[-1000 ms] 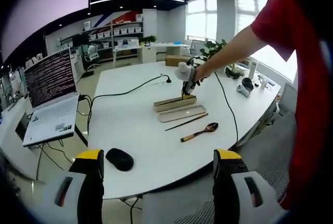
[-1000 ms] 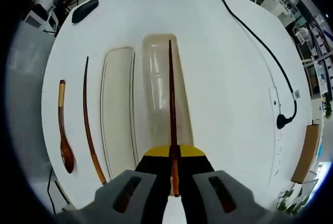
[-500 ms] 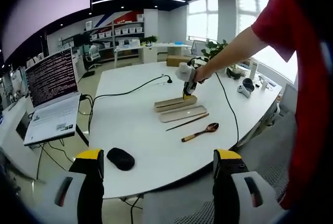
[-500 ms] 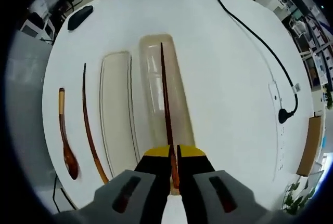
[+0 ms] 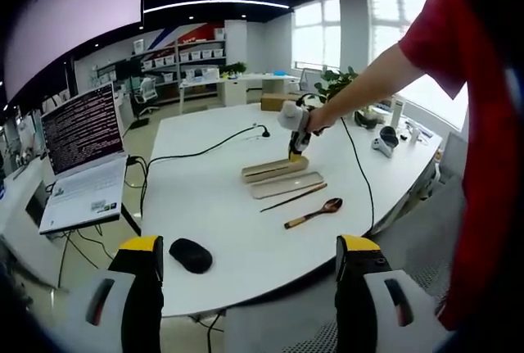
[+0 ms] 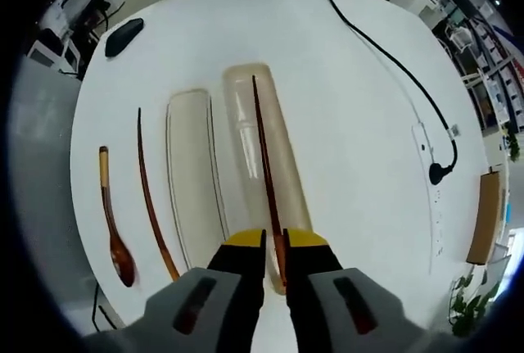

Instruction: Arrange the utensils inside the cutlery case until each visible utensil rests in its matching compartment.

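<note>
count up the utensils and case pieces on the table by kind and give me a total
Chopsticks: 2 (one in the case base, one on the table)
Spoons: 1
Case base: 1
Case lid: 1
Total: 5

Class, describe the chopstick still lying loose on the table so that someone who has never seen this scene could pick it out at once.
Start at the round white table and find the two pale oblong case halves lying side by side. The loose chopstick lies on the bare tabletop between the shallower half and the wooden spoon. It is thin, dark and bowl-less, unlike the spoon.
</note>
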Motion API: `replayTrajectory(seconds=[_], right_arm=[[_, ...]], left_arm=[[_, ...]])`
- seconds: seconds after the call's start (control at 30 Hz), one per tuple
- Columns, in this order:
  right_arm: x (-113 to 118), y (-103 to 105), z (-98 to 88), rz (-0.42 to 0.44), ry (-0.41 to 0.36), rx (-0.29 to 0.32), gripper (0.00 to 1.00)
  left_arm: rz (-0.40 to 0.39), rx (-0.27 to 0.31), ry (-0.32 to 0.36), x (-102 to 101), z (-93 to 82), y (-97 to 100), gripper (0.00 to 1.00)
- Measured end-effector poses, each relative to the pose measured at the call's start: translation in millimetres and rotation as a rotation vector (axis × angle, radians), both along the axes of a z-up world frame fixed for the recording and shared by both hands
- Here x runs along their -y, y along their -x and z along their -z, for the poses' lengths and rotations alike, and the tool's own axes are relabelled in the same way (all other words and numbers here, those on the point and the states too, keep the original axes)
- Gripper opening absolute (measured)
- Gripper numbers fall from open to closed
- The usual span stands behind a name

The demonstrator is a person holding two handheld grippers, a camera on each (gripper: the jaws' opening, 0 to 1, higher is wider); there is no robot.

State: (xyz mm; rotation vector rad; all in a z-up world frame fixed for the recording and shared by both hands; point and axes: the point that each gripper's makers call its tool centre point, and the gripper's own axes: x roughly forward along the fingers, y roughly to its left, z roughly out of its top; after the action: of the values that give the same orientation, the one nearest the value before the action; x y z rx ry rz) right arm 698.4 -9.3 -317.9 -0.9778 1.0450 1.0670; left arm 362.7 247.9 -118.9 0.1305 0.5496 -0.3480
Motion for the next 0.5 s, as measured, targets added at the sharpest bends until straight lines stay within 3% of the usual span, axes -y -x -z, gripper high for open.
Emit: replayTrajectory(seconds=[0.5], right_arm=[[3, 10, -21.6, -0.013, -0.030, 0.049, 0.12]], left_arm=[[0.018, 0.046, 0.011, 4, -9.6, 0.1, 0.90]])
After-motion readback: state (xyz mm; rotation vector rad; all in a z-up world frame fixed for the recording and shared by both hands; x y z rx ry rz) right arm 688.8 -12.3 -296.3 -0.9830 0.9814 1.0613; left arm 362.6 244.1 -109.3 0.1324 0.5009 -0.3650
